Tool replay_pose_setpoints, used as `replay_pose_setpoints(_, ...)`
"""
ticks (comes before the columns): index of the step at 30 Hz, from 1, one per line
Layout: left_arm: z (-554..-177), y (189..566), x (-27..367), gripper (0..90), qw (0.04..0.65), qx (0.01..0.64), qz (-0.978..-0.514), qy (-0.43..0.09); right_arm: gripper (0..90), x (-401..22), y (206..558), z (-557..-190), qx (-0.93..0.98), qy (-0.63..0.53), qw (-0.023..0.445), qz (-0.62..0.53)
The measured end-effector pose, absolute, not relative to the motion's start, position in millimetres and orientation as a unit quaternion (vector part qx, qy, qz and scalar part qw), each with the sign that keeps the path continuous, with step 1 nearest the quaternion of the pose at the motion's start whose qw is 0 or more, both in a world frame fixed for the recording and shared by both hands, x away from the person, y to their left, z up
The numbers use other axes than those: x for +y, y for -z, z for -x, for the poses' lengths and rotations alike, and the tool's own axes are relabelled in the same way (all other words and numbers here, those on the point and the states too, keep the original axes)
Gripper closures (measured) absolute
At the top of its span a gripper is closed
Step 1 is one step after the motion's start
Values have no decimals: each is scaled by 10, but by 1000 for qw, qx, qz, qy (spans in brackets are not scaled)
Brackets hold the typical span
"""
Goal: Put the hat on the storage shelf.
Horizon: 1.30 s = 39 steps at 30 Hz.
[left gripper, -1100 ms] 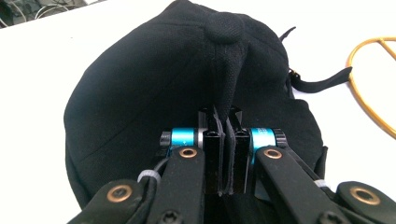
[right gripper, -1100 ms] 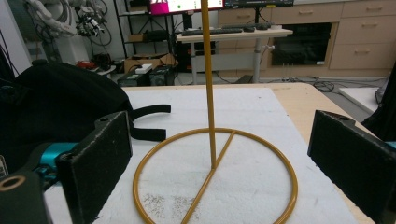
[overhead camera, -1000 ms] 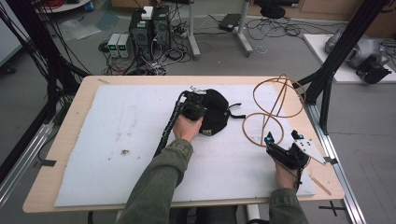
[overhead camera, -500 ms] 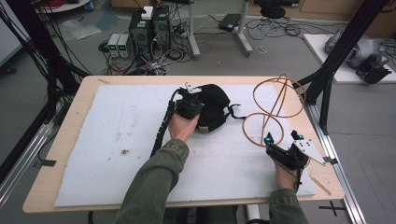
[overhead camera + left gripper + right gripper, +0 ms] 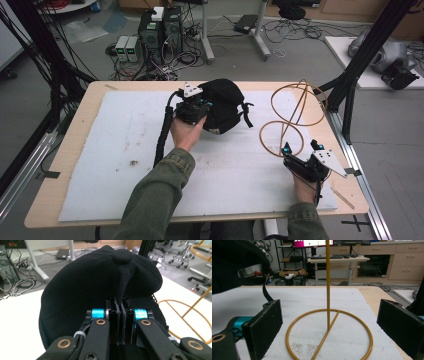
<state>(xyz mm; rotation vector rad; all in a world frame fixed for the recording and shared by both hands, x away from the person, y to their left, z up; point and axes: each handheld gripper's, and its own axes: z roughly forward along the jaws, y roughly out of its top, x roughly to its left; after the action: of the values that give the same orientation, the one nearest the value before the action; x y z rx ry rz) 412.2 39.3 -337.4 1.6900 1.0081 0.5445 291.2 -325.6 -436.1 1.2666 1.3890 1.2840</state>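
A: From the high view, we have the left tool [image 5: 196,106] at the near-left edge of the black cap [image 5: 226,105], toward the far middle of the surface [image 5: 100,165]. The gold wire stand [image 5: 290,122] sits to the cap's right, and our right tool [image 5: 301,152] is just short of its base ring.

B: In the left gripper view, we see the jaws pressed together on a fold of the cap's cloth, with the crown rising ahead and the stand off to the right.

A: In the right gripper view, our jaws are spread wide with nothing between them. The stand's post is upright, straight ahead; the cap hangs at upper left.

B: So we judge the cap must travel rightward, toward the post.
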Motion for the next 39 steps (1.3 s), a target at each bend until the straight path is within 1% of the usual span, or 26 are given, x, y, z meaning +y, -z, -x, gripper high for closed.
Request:
replay_pose_setpoints(6,-4045,3281,463,875,549,412,-689,-231,54,-3256,4360,-2909,554,-511,421,-504)
replay_pose_setpoints(17,-3849,3070,558,874,607,380,-648,-259,54,-3242,4358,-2903,555,-511,422,-502)
replay_pose_setpoints(23,-3807,3012,580,874,638,367,-628,-251,54,-3242,4355,-2897,554,-513,424,-500)
replay_pose_setpoints(30,-3789,2955,593,874,651,361,-621,-244,54,-3246,4357,-2901,555,-513,424,-499)
replay_pose_setpoints(39,-3755,2835,518,874,673,337,-614,-237,54,-3249,4352,-2892,552,-517,421,-500)
